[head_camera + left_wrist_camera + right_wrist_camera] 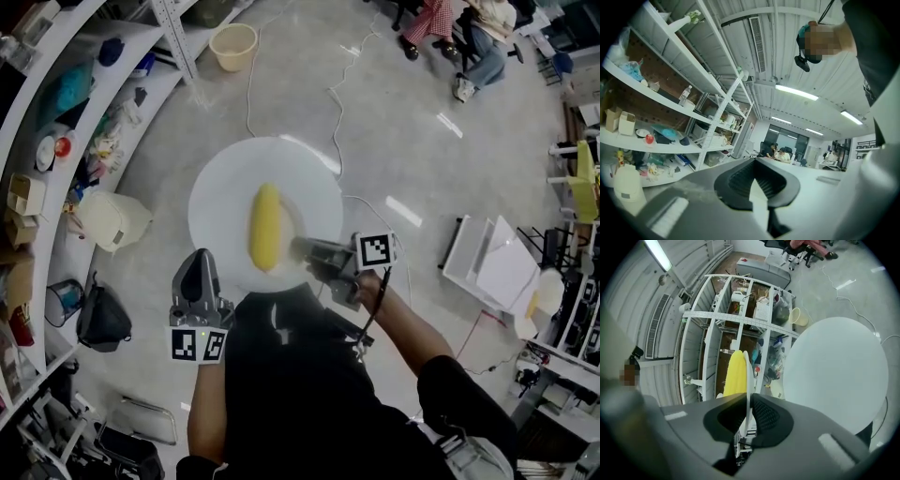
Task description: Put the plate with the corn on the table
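Person's black-clad torso [300, 403] fills the bottom of the head view, with both forearms reaching forward from it. Right forearm comes in from the right, wrist bent toward the centre. Right gripper [300, 249] lies across the view pointing left, right marker cube [375, 249] on top. It's clamped on the near-right rim of the plate [225, 187]. Right gripper view confirms: rim runs edge-on between both pads, and the pads press on it.

Left forearm runs straight ahead. Left gripper [198, 261] points away from the person, left marker cube [197, 344] at its back end. Its tips sit just beside the plate's near-left rim; can't tell from the head view whether they touch. In the left gripper view the pads meet at the tips with nothing between them, and the camera looks out on shelving and ceiling.

Plate: white, round, plain. It's held in the air over the grey floor [422, 159], roughly level in the head view.

Corn [265, 227]: one yellow cob, lying lengthwise and pointing away from the person. It sits slightly to the near side of plate centre, with the right gripper's tips just beside its near end. In the right gripper view the cob is on the plate's left face, pale underside to the right.

Around:
- cluttered shelving [56, 187] on the left
- cream bucket [233, 45] on the floor, well beyond the plate
- seated people [459, 28] top right
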